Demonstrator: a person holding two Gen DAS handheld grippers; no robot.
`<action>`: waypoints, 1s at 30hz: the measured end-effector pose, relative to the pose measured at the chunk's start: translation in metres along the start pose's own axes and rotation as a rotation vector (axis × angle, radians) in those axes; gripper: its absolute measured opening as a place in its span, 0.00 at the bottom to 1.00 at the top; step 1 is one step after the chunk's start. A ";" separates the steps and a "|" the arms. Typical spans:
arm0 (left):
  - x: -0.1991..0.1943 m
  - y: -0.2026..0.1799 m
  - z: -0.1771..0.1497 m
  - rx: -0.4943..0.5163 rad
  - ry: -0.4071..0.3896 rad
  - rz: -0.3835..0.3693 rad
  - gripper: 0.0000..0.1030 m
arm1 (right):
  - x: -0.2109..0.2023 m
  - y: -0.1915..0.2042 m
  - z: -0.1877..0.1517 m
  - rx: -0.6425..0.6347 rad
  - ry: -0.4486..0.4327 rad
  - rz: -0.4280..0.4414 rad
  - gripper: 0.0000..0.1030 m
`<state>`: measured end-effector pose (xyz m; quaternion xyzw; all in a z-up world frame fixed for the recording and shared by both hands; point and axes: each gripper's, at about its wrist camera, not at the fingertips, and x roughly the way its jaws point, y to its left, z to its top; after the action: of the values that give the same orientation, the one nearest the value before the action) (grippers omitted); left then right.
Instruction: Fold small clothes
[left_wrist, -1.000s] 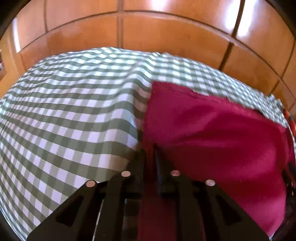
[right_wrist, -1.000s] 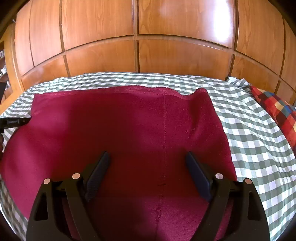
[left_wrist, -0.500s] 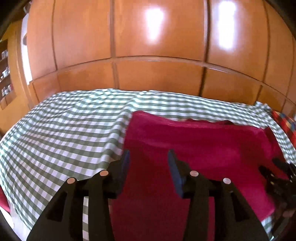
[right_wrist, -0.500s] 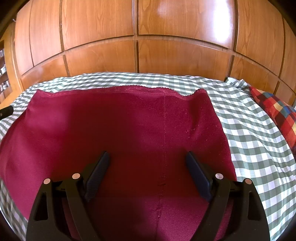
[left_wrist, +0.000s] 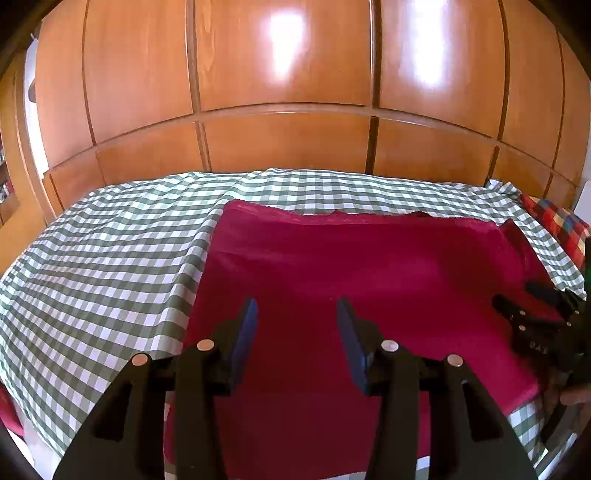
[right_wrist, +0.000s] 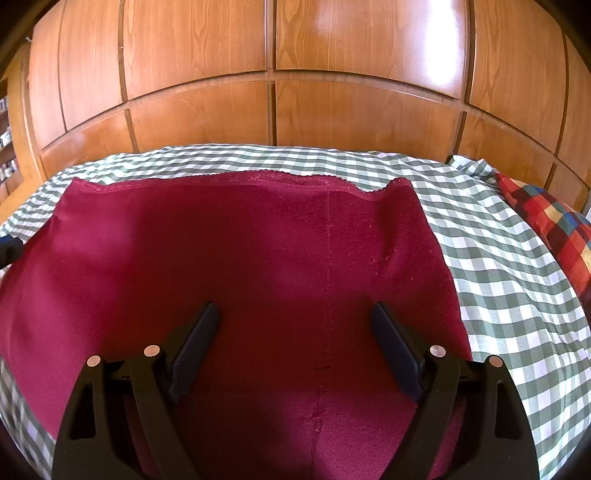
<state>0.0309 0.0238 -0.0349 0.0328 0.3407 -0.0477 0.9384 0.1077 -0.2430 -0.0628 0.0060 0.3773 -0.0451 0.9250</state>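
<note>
A dark red garment (left_wrist: 369, 266) lies spread flat on the green-and-white checked bedspread (left_wrist: 103, 266), its lace-trimmed hem toward the wooden wall. My left gripper (left_wrist: 295, 301) hovers open over the garment's left part, nothing between its fingers. In the right wrist view the same garment (right_wrist: 240, 258) fills the middle, a seam running down it. My right gripper (right_wrist: 294, 304) stands wide open just above the cloth, holding nothing. It also shows at the right edge of the left wrist view as the right gripper (left_wrist: 515, 293), over the garment's right side.
A wall of glossy wooden panels (left_wrist: 288, 147) rises behind the bed. A red, blue and yellow plaid pillow (right_wrist: 546, 218) lies at the far right. The bedspread (right_wrist: 517, 295) drops off at its near left edge.
The left gripper was shut on the garment's left edge; it has let go, opened, and drawn back and upward. The garment now lies flat. The right gripper has not moved.
</note>
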 end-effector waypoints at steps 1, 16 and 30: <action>-0.001 -0.001 0.000 0.003 0.000 -0.001 0.43 | 0.000 0.000 0.000 0.000 0.000 0.000 0.81; 0.015 -0.005 -0.008 0.014 0.046 -0.007 0.47 | -0.001 -0.001 0.001 0.006 0.010 0.004 0.81; 0.035 -0.005 -0.018 0.035 0.065 -0.005 0.57 | -0.033 -0.103 0.043 0.326 -0.001 -0.007 0.62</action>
<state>0.0459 0.0183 -0.0710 0.0497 0.3703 -0.0546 0.9260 0.1052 -0.3450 -0.0065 0.1549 0.3646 -0.1089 0.9117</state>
